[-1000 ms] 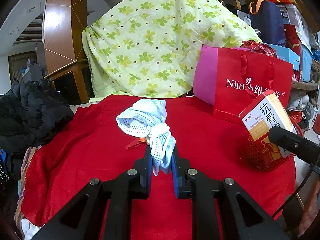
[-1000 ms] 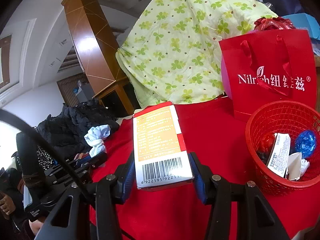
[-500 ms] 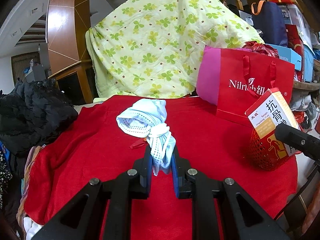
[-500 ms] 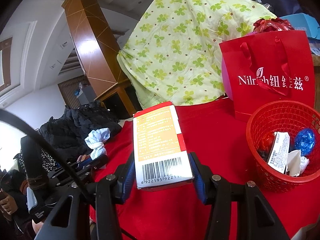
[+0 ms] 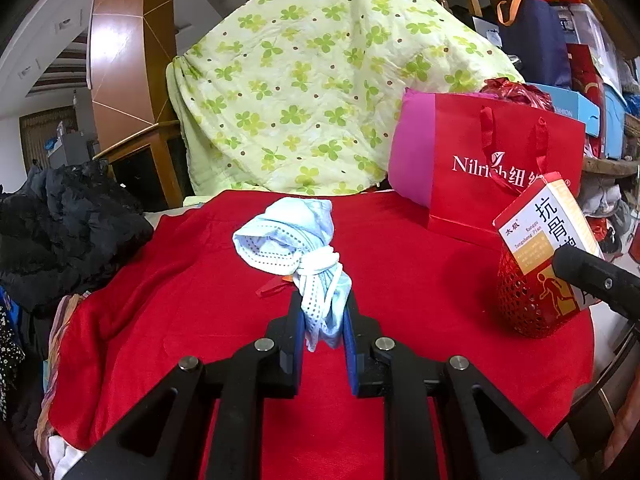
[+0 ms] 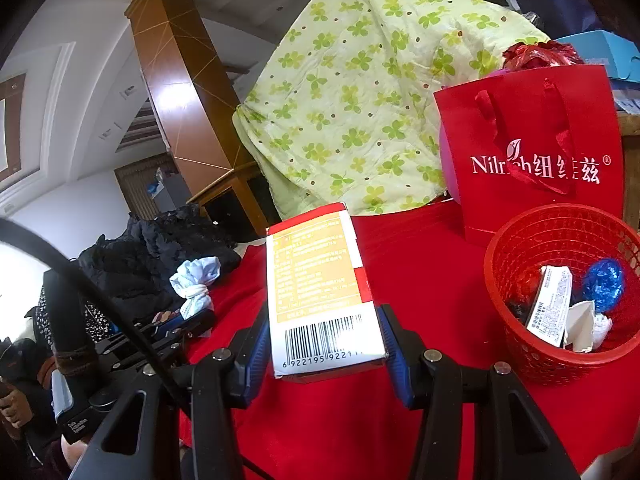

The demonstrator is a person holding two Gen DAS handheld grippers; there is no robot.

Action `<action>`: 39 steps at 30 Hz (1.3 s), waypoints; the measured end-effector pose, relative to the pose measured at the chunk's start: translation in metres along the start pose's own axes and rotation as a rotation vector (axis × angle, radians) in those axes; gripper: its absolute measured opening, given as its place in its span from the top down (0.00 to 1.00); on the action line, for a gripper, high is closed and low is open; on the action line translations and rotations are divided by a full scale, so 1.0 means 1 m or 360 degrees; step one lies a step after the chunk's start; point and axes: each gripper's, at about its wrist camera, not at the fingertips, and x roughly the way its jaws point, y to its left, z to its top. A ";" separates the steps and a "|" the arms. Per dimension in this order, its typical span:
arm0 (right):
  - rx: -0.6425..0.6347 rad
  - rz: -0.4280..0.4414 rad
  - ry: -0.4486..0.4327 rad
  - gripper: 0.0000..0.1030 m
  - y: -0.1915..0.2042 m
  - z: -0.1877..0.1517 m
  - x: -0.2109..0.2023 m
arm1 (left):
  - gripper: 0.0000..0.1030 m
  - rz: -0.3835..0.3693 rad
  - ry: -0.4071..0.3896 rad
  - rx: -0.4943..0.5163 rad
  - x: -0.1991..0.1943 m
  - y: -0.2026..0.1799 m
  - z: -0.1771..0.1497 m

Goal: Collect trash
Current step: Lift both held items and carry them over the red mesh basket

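Two clenched claws: left claw (image 5: 322,322) on knotted mask (image 5: 296,248), right claw (image 6: 324,344) on medicine box (image 6: 320,288).

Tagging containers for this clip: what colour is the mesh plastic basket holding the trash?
Red, a round mesh plastic basket; clearest in the right wrist view.

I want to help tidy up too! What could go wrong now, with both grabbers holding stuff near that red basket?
1. The right gripper pinches only the bottom end of the box, so it might tip or slip out.
2. The left gripper holds just the tail of the mask; the loose part could snag.
3. The basket sits near the table's edge and looks light, so a bump might push it off.
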 end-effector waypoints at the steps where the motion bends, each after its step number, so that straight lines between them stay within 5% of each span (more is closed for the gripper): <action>1: 0.0007 0.0001 -0.0004 0.48 -0.001 0.000 -0.001 | 0.82 0.0000 0.0002 0.0005 0.000 -0.002 0.000; 39: 0.0150 -0.0067 -0.0168 0.48 -0.048 0.001 -0.052 | 0.82 -0.0132 0.0009 0.0220 -0.011 -0.068 0.010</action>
